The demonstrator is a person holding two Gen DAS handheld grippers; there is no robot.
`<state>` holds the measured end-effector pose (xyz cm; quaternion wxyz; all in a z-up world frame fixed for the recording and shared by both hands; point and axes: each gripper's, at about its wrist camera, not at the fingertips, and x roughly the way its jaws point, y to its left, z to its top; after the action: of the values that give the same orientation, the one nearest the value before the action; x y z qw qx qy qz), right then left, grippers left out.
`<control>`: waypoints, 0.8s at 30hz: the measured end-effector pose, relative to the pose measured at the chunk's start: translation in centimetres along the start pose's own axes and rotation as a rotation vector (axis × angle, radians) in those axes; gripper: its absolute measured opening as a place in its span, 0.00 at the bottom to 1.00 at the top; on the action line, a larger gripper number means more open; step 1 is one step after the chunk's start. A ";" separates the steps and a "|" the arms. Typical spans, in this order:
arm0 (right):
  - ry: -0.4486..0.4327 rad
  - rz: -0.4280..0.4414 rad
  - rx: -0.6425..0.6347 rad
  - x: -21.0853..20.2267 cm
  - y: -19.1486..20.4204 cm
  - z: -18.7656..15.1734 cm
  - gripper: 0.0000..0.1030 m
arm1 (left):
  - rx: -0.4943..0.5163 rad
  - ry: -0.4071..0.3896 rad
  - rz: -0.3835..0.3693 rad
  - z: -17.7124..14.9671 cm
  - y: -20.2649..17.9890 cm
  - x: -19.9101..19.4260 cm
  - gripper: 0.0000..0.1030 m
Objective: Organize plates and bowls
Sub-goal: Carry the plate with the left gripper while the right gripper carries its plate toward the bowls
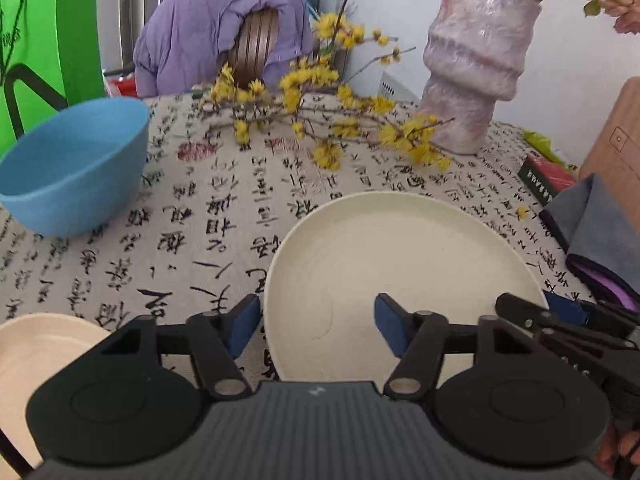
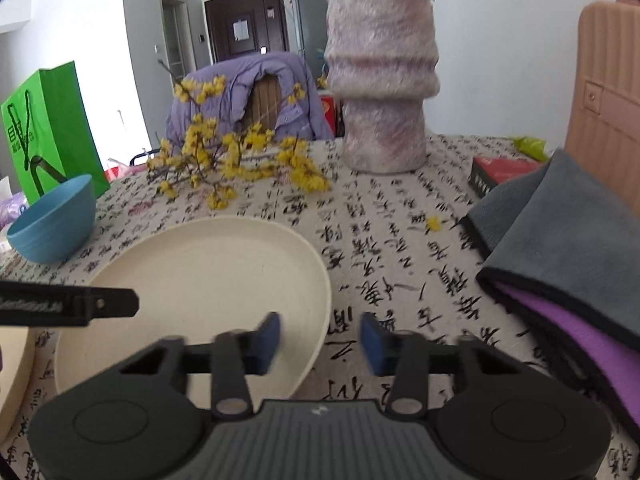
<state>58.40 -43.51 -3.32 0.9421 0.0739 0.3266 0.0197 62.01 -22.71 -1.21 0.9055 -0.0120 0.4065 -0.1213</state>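
Note:
A cream plate [image 1: 400,264] [image 2: 200,280] lies on the calligraphy-print tablecloth [image 1: 180,240]. My left gripper [image 1: 316,326] is open and straddles the plate's left rim, one blue pad outside it and one over its inside, neither touching. My right gripper [image 2: 322,340] is open too, with the plate's right rim in the gap between its pads. In the left wrist view, one of the right gripper's fingers [image 1: 520,312] shows at the plate's right edge. A blue bowl [image 1: 72,168] [image 2: 52,220] stands upright at the far left. A second cream plate [image 1: 36,360] lies at the near left.
A wrapped pinkish vase [image 1: 476,68] [image 2: 380,80] stands at the back, with yellow flowering branches [image 1: 320,120] [image 2: 232,160] lying before it. Folded grey and purple cloths [image 2: 560,260] sit right of the plate, a red box [image 2: 500,172] behind them. A green bag [image 2: 52,128] stands far left.

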 end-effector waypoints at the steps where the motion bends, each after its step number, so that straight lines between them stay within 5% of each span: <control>1: 0.000 0.009 0.001 -0.1 0.0 0.0 0.18 | 0.008 0.004 0.003 -0.1 0.0 0.2 0.53; 5: -0.009 -0.004 -0.005 -0.1 0.2 0.1 0.15 | 0.002 -0.019 0.045 -0.1 0.2 0.4 0.30; 8: -0.017 -0.020 0.005 -0.3 0.1 0.1 0.13 | 0.003 -0.018 0.042 -0.1 0.5 0.3 0.24; 15: -0.056 -0.043 -0.001 -3.6 0.5 0.4 0.11 | -0.009 -0.039 0.043 -0.3 -0.3 -2.8 0.24; 24: -0.115 -0.025 -0.012 -13.6 1.6 -2.1 0.11 | -0.041 -0.068 0.041 -4.0 -1.7 -12.4 0.24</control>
<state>46.40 -42.84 3.63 0.9599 0.0654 0.2727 0.0055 50.76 -21.20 5.34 0.9207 -0.0263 0.3778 -0.0940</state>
